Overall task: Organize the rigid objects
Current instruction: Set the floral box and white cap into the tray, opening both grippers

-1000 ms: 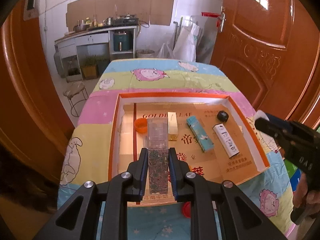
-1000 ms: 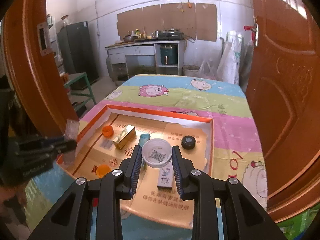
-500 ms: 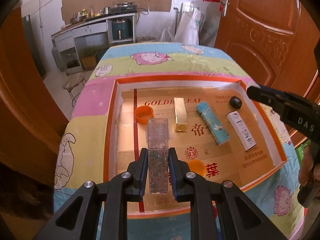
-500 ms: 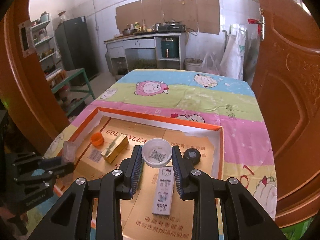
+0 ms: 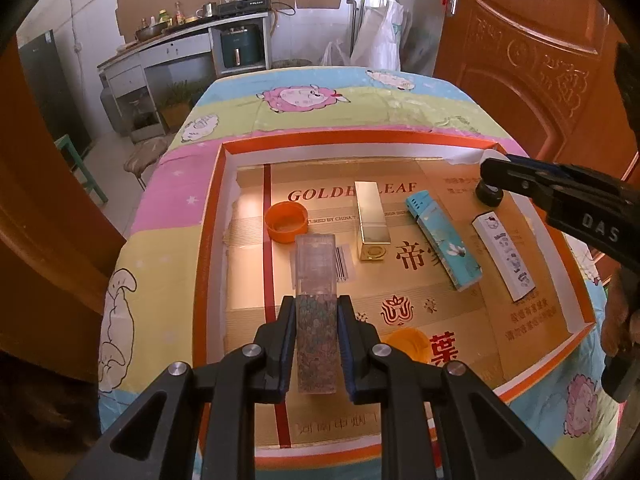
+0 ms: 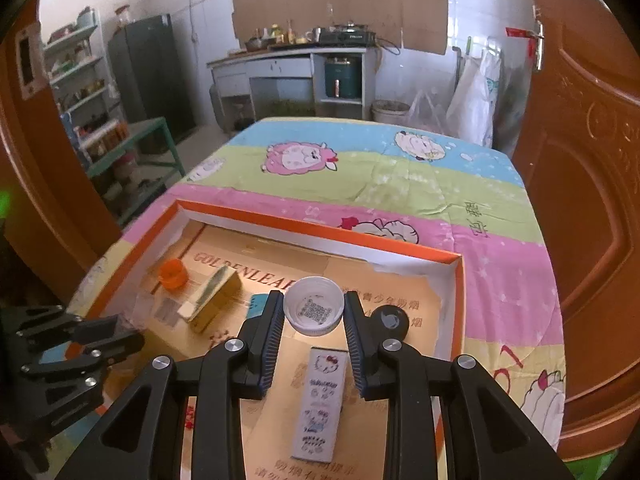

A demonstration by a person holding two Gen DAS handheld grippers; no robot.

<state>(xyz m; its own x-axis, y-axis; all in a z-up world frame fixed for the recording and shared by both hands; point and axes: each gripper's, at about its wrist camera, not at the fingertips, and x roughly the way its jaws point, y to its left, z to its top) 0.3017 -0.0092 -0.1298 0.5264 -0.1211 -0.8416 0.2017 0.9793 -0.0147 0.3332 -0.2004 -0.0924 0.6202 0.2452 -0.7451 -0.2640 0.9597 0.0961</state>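
Two tools are now sinking over the tray together, each loaded, so both pieces are getting close to their places.

Through the left wrist view, my left tool (image 5: 316, 344) is clamping the clear box (image 5: 316, 300) of mottled bits by its near end, its far end reaching out over the orange-rimmed tray (image 5: 208, 240). A second ago the tray sat farther off; now it is filling the frame, and the box is hanging beside the orange cap (image 5: 286, 222) and the gold box (image 5: 372, 226). I am tilting the tool steeply downward. To the right my right tool (image 5: 490, 164) is reaching in above the black cap (image 5: 489, 195), past the blue lighter (image 5: 442, 242) and the white lighter (image 5: 503, 254).

Through the right wrist view, my right tool (image 6: 314, 334) is pinching the white cap (image 6: 314, 306), open side facing me. It is hanging over the tray's right part, above the white lighter, with the black cap just beside it. I judge both pieces are going down next.
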